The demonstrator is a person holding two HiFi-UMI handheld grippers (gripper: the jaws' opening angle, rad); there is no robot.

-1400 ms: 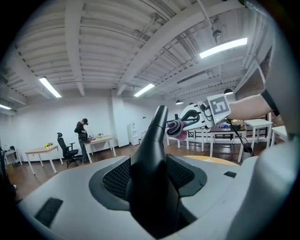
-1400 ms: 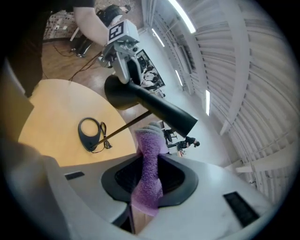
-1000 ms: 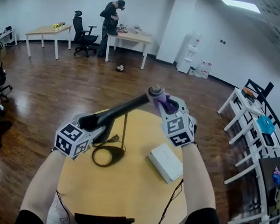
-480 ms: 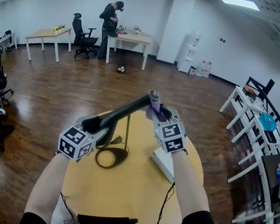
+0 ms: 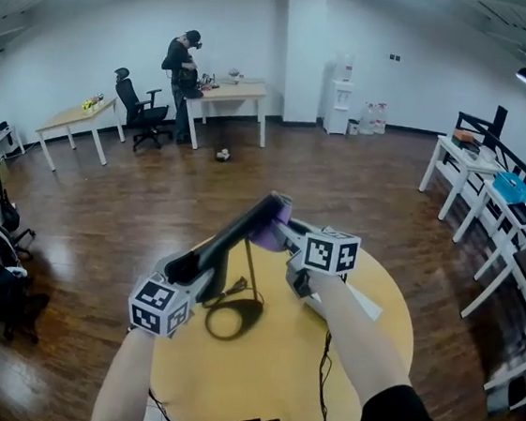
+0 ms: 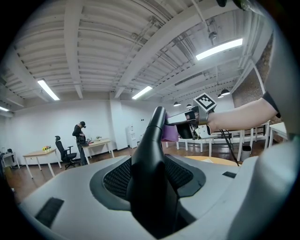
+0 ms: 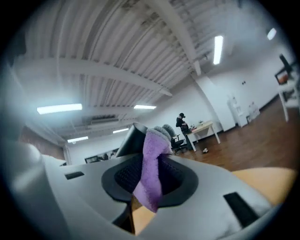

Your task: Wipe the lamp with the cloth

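The black desk lamp stands on a round yellow table (image 5: 271,385), its ring base (image 5: 232,316) flat and its thin stem (image 5: 252,270) upright. Its long black head (image 5: 231,239) slants up to the right. My left gripper (image 5: 195,273) holds the head's lower end; its jaws are closing on the bar (image 6: 152,154), which fills the gap. My right gripper (image 5: 279,235) is shut on a purple cloth (image 5: 268,234) pressed against the head's upper end. The cloth (image 7: 152,164) hangs folded between the right pads, with the lamp's tip (image 7: 130,139) just behind it. In the left gripper view the cloth (image 6: 169,133) sits beside the bar's far end.
A white box (image 5: 358,301) lies on the table under my right forearm, and a black cable (image 5: 325,353) runs off the near edge. Beyond are dark wood floor, white tables (image 5: 476,163) at the right, and a person (image 5: 181,59) at a far desk.
My right gripper has rolled and sunk a little, carrying the cloth from the top of the lamp's tip down its side. The left gripper has kept its place on the head.
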